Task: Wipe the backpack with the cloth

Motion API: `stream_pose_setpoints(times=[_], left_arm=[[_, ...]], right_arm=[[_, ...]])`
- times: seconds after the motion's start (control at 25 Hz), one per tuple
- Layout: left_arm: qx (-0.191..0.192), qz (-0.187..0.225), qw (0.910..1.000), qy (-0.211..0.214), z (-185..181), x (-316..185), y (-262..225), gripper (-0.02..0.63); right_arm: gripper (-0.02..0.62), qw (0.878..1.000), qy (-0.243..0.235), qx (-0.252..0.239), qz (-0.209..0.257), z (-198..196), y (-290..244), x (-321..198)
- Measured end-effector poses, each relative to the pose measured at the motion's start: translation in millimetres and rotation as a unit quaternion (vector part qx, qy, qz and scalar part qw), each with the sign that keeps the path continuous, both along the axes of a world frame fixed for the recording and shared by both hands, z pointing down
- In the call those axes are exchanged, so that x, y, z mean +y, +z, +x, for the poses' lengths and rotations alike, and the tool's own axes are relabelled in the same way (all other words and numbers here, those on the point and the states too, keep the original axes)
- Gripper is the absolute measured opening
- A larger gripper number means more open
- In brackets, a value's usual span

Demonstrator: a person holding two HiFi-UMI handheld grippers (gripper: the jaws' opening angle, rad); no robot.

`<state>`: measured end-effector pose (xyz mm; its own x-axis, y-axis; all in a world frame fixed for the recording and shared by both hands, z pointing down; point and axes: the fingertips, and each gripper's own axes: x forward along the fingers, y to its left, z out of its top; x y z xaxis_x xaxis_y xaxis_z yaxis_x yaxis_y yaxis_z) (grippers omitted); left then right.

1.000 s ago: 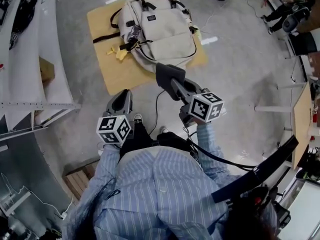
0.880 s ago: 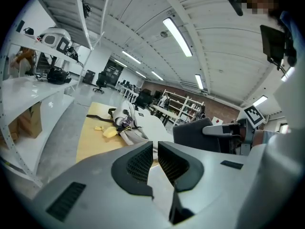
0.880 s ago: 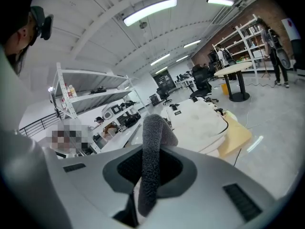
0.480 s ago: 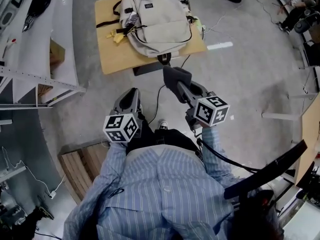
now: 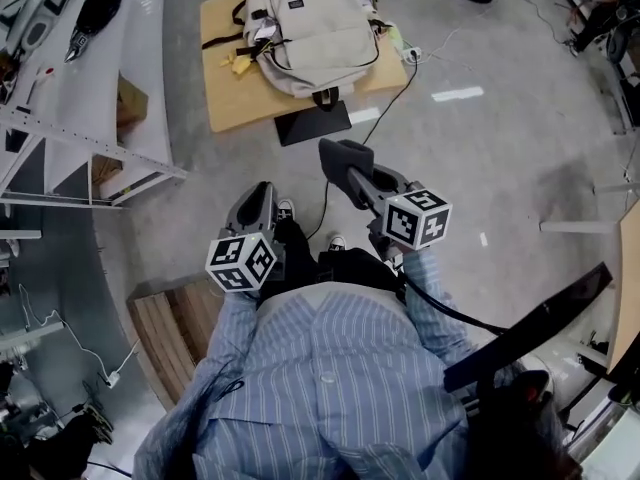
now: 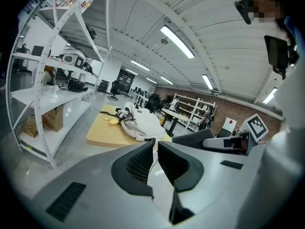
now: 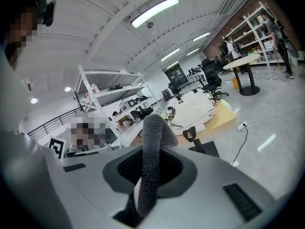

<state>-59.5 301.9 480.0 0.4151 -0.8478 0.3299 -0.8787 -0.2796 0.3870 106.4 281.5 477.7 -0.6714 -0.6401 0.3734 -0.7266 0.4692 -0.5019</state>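
Right gripper (image 7: 152, 168) clamped on the grey cloth (image 7: 153, 132). Its own view shows the cloth standing up between the jaws; the head view shows only a bunch at the tip. Left gripper (image 6: 155, 144) pinched together, nothing in it. Backpack (image 5: 312, 30) lies on the tan table (image 5: 240, 103), well ahead of both.

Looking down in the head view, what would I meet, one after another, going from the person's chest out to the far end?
Striped shirt → gray cloth → black table base → backpack
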Motion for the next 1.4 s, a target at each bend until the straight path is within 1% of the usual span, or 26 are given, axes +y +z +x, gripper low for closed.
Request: stream_pose_setpoints(times=[0.24, 0.52, 0.8, 1.4], left_arm=[[0.005, 0.004, 1.0, -0.005, -1, 15, 2, 0.034], [0.009, 0.006, 0.9999, 0.006, 1, 25, 4, 0.034], [0.01, 0.01, 0.9999, 0.008, 1, 26, 5, 0.034], [0.022, 0.001, 0.9997, -0.01, -12, 37, 9, 0.034]], right_arm=[[0.048, 1.0, -0.017, 0.009, 0.005, -8, 3, 18], [0.048, 1.0, -0.015, 0.018, 0.0, -11, 4, 32], [0.048, 1.0, -0.017, 0.02, 0.005, -13, 4, 34], [0.048, 0.999, -0.031, 0.036, -0.013, -20, 11, 42]])
